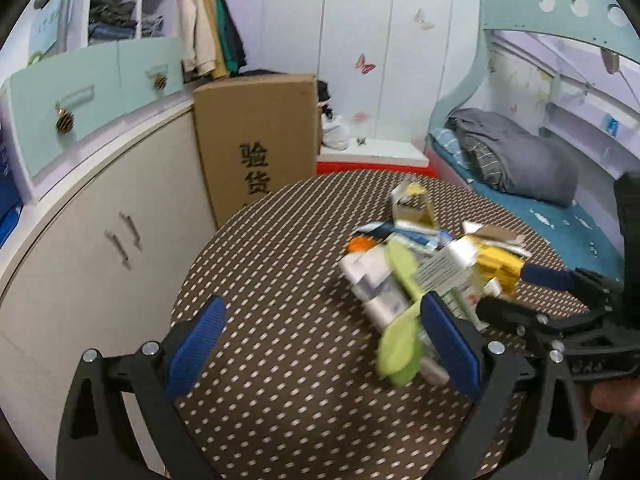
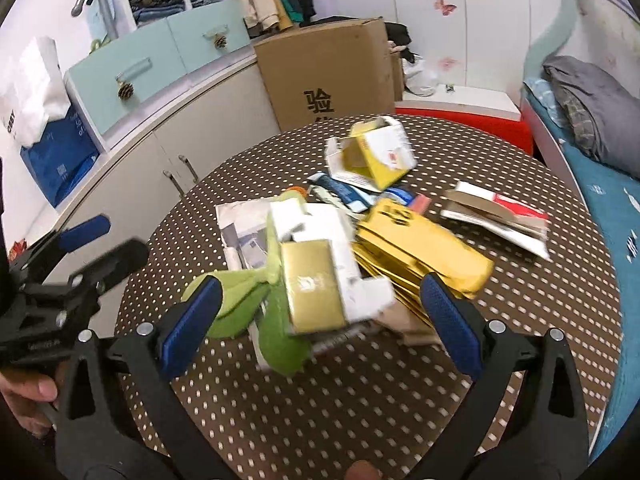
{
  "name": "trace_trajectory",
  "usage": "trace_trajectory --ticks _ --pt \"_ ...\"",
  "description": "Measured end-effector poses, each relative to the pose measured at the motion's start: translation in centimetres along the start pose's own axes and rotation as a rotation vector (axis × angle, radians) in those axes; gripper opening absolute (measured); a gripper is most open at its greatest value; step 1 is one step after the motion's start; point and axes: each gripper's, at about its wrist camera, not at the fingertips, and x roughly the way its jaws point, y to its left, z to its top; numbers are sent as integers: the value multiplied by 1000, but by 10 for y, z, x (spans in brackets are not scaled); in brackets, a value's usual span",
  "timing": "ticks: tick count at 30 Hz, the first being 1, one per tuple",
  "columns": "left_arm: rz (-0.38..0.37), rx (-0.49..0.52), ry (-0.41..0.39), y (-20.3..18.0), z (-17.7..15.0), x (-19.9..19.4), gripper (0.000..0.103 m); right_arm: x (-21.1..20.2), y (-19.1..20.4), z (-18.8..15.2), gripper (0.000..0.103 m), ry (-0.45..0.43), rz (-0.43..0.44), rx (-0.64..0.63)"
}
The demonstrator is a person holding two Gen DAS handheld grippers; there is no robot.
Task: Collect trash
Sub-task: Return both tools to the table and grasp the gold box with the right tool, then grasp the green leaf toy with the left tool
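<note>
Trash [image 2: 344, 240] heaped near the middle of the round dotted desk [image 2: 320, 408], blurred in both views. Gold box [image 2: 314, 286] on top of the heap, long axis running toward the right wrist camera and away from it, near end slightly lower. Flat yellow pack [image 2: 424, 252] just beside it on the right, long axis slanting from upper left to lower right. Green cloth-like piece [image 2: 256, 312] draped off the heap's left side, trailing down to the desk. Open yellow-and-white carton [image 2: 376, 152] behind the heap, mouth tipped toward the upper left. Red-and-white flattened carton [image 2: 500, 216] apart on the right, lying flat.

Right hand-held gripper [image 2: 320, 328] angled down over the near edge of the heap, jaws spread wide, straddling the gold box and the green piece, pads not seen pressing on either. Left hand-held gripper [image 1: 322, 350] angled down likewise, jaws wide apart, nothing held, only dotted desk between them; right pad just beside the green piece.
</note>
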Motion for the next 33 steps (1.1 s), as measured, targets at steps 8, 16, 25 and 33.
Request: trace_trajectory --ticks 8,16,25,33 --pt "-9 16 13 1 -6 7 95 13 2 -6 44 24 35 26" --pt "-93 161 24 -54 -3 25 95 -57 -31 -9 45 -85 95 129" --pt "-89 270 169 -91 -16 80 57 -96 -80 -18 45 -142 16 203" --pt "-251 128 159 -73 -5 56 8 -113 -107 -22 45 -182 -6 235"
